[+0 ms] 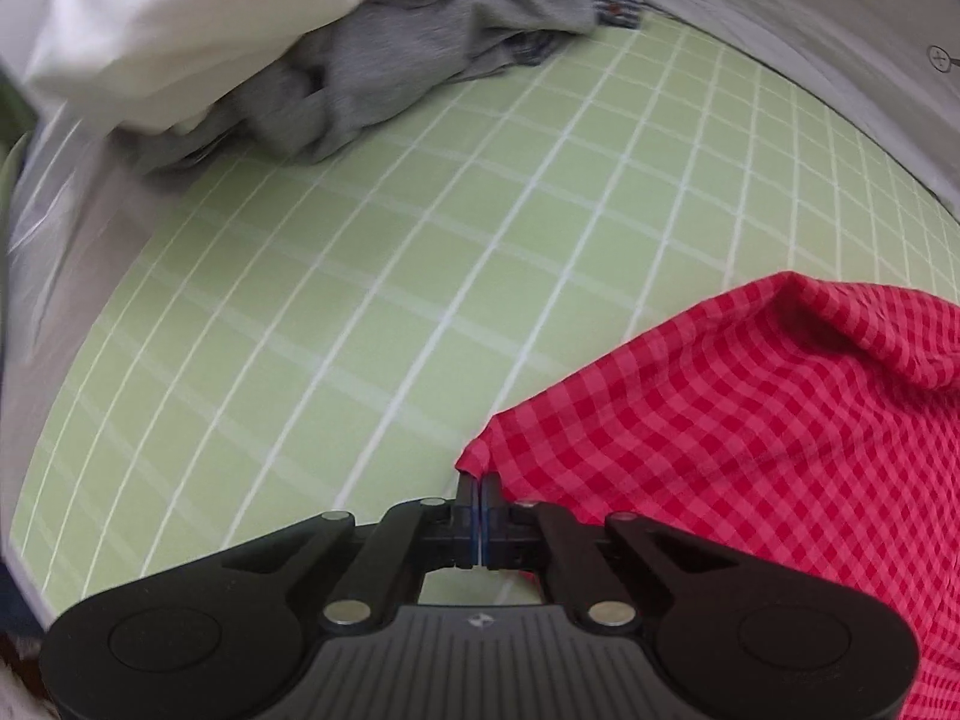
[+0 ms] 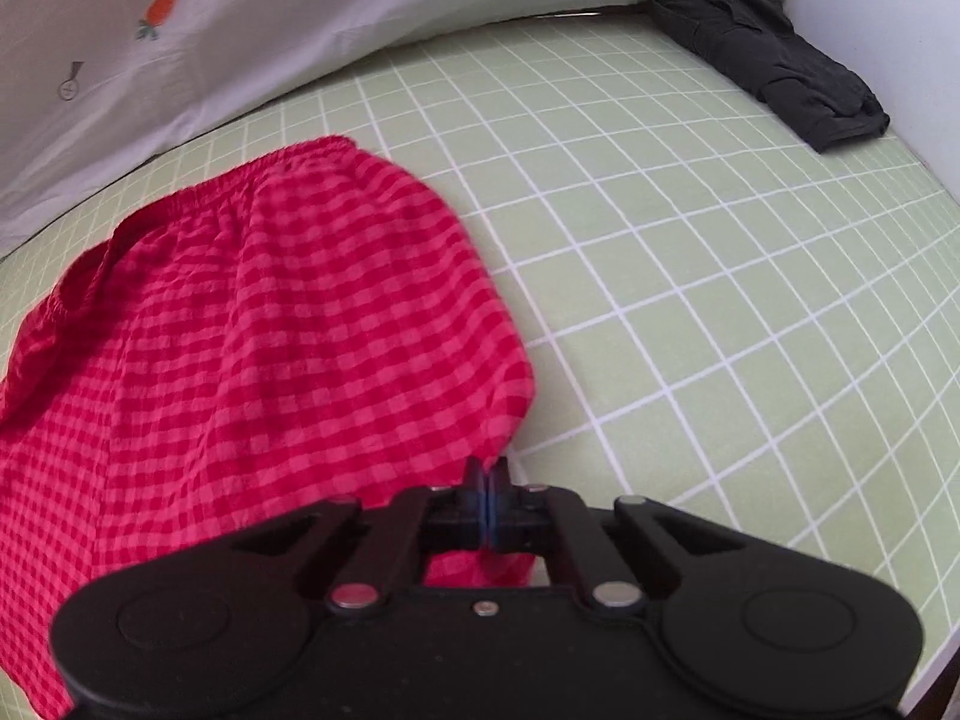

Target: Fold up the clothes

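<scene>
Red gingham shorts (image 2: 252,324), crinkly seersucker with a gathered elastic waist, lie on a pale green sheet (image 2: 690,276) with white grid lines. Left gripper (image 1: 480,483) pinches one corner; right gripper (image 2: 487,471) is clamped on another edge. Grey crumpled clothes (image 1: 384,78), white pillow (image 1: 162,24), folded dark garment (image 2: 774,60) around.

Soft, even light is falling on the green checked sheet (image 1: 372,324), casting only faint shadows and no glare. Its grid lines are bowing toward the dark corners, and the laundry pile (image 1: 372,78) beyond it is blurring.
</scene>
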Tool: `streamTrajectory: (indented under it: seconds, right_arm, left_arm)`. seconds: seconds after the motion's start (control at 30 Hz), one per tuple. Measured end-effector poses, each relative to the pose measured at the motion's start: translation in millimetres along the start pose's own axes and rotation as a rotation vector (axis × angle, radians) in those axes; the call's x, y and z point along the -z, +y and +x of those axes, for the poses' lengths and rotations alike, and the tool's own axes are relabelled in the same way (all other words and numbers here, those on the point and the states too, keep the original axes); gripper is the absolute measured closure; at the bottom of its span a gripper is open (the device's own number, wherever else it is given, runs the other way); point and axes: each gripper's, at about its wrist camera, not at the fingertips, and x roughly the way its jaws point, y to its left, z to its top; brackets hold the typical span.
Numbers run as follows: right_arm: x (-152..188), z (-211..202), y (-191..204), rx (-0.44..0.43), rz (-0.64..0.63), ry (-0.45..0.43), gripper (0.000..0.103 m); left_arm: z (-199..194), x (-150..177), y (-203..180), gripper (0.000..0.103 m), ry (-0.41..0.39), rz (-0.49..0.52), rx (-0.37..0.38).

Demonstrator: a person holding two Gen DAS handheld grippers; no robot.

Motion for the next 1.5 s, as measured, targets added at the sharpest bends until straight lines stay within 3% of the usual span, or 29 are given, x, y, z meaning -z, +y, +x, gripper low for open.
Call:
streamTrajectory:
  seconds: [0.13,0.17,0.2,0.23,0.27,0.3,0.33,0.5,0.7,0.93,1.07,1.2,1.33,1.4,1.5]
  right_arm:
    - [13.0,-12.9,-2.4,-0.056,-0.026,-0.005,0.1]
    - [15.1,-15.5,-2.1,-0.063,-0.036,-0.006,0.096]
    - [15.5,-17.2,-1.4,-0.066,-0.041,-0.008,0.091]
    - [16.0,-19.0,-0.7,-0.069,-0.046,-0.011,0.07]
    - [16.2,-20.6,0.1,-0.069,-0.05,-0.016,0.04]
    - [15.7,-21.5,1.2,-0.061,-0.052,-0.03,0.03]
    - [15.0,-21.9,2.4,-0.055,-0.056,-0.041,0.023]
    - [0.9,-13.3,9.4,-0.059,-0.105,-0.057,0.02]
    - [-33.1,11.9,16.3,-0.059,-0.122,-0.051,0.019]
    - [-71.5,49.2,25.7,-0.009,-0.141,-0.032,0.019]
    - [-88.9,58.7,28.8,0.026,-0.131,-0.052,0.019]
    - [-97.2,62.4,30.2,0.045,-0.131,-0.058,0.019]
    - [-99.2,60.9,29.4,0.042,-0.133,-0.054,0.019]
    - [-96.3,55.0,25.3,0.033,-0.123,-0.057,0.019]
    - [-84.5,41.3,10.3,0.013,-0.093,-0.052,0.019]
  left_arm:
    - [-19.3,32.8,30.8,0.097,0.015,-0.064,-0.005]
    - [-25.8,37.7,33.3,0.09,0.004,-0.065,-0.009]
    - [-32.7,41.6,34.3,0.07,-0.009,-0.057,-0.013]
    - [-40.3,44.2,33.4,0.06,-0.032,-0.045,-0.019]
    - [-48.3,45.1,29.2,0.043,-0.064,-0.03,-0.022]
    - [-56.4,45.5,24.0,0.031,-0.096,-0.014,-0.023]
    - [-60.6,43.9,15.6,0.029,-0.118,0.006,-0.019]
    - [-67.0,30.0,-38.0,0.019,-0.187,0.124,0.013]
    - [-39.0,17.2,-122.9,0.019,-0.11,0.269,0.082]
    - [-0.6,-9.3,-195.3,0.019,-0.063,0.415,0.095]
    - [17.6,-52.5,-204.8,0.019,-0.121,0.371,0.061]
    - [35.6,-113.3,-196.5,0.019,-0.178,0.2,0.012]
    - [30.9,-154.8,-179.3,0.019,-0.23,0.108,-0.01]
    - [18.9,-160.4,-171.1,0.019,-0.259,0.091,0.012]
    - [-5.0,-143.0,-159.1,0.019,-0.271,0.089,0.063]
